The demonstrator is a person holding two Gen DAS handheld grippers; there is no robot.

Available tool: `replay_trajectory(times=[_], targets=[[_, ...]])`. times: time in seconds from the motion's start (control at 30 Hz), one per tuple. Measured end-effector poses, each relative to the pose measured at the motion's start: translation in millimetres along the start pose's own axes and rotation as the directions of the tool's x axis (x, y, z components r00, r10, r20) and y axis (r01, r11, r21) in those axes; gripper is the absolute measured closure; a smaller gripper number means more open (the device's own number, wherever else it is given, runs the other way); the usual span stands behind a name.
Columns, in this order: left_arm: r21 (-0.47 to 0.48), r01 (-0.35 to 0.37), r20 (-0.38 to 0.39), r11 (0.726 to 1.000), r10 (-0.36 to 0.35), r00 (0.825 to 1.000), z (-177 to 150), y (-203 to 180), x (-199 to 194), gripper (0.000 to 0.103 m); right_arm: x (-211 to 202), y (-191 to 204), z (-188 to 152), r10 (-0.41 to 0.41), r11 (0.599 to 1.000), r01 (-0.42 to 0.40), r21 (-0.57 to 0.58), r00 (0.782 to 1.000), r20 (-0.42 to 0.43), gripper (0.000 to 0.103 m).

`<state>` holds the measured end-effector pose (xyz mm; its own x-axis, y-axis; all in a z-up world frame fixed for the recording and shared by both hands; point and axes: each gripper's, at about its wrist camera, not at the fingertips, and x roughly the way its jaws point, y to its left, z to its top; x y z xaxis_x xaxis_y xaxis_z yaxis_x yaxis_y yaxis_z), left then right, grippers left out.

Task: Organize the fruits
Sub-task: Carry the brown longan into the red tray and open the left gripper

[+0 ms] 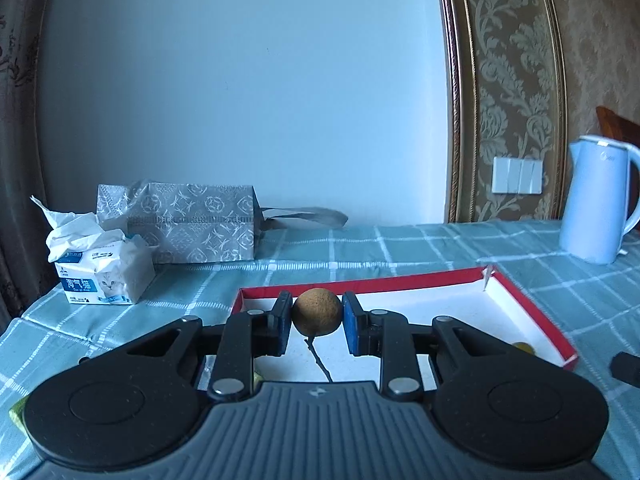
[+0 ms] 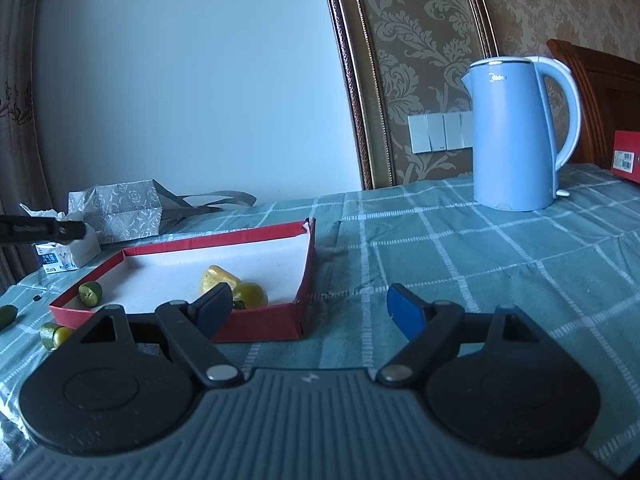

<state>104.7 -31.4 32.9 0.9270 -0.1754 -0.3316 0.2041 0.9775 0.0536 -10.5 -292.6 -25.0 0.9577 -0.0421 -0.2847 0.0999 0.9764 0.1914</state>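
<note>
Nearest our left wrist camera we see the left tool (image 1: 316,314), its jaws drawn in tight on a round brown fruit (image 1: 317,312). The blue pads press on it from both sides, and a thin dark stem hangs below it. The fruit is held clear above the white floor of the red-walled box (image 1: 532,312), toward the box's far left corner.

In our right wrist view the right tool (image 2: 310,306) stands wide apart with nothing between its fingers. Its left finger overlaps the near right part of the box, while its right finger hangs over the checked cloth on the surface (image 2: 500,264).

Inside the box we find a yellow piece of fruit (image 2: 218,276) and a yellow-green round fruit (image 2: 252,294) just beside it, both at the near right. A cut green fruit (image 2: 90,294) lies by the box's left wall. Outside, left of the box, another cut green and yellow fruit (image 2: 54,336) sits on the cloth, and a green one (image 2: 8,316) lies farther left.

Far left stand a tissue pack (image 1: 100,272) and a patterned gift bag (image 1: 192,224). A blue kettle (image 2: 516,136) stands far right.
</note>
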Motion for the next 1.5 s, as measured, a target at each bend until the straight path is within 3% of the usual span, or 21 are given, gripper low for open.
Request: replay_trajectory(times=[0.5,0.9,1.4,1.47,1.5], targets=[[-0.051,0.068,-0.035,0.996,-0.070,0.997,-5,6,29,0.077,2,1,0,0.013,1.000,-0.013,0.004,1.000,-0.012,0.018],[-0.019,0.011,-0.120,1.000,-0.013,0.993,-5,-8,50,0.077,3,0,1,0.011,1.000,-0.011,0.009,1.000,-0.021,0.018],[-0.021,-0.089,-0.155,0.996,0.085,0.984,-4,-1,62,0.077,5,-1,1,0.010,1.000,-0.010,0.017,1.000,-0.029,0.015],[-0.037,-0.087,-0.155,0.995,0.081,0.985,-5,2,62,0.072,5,-2,1,0.007,1.000,-0.007,0.017,1.000,-0.027,0.015],[-0.042,-0.088,-0.155,0.995,0.081,0.985,-5,3,62,0.060,6,-2,1,0.007,1.000,-0.007,0.018,1.000,-0.029,0.015]])
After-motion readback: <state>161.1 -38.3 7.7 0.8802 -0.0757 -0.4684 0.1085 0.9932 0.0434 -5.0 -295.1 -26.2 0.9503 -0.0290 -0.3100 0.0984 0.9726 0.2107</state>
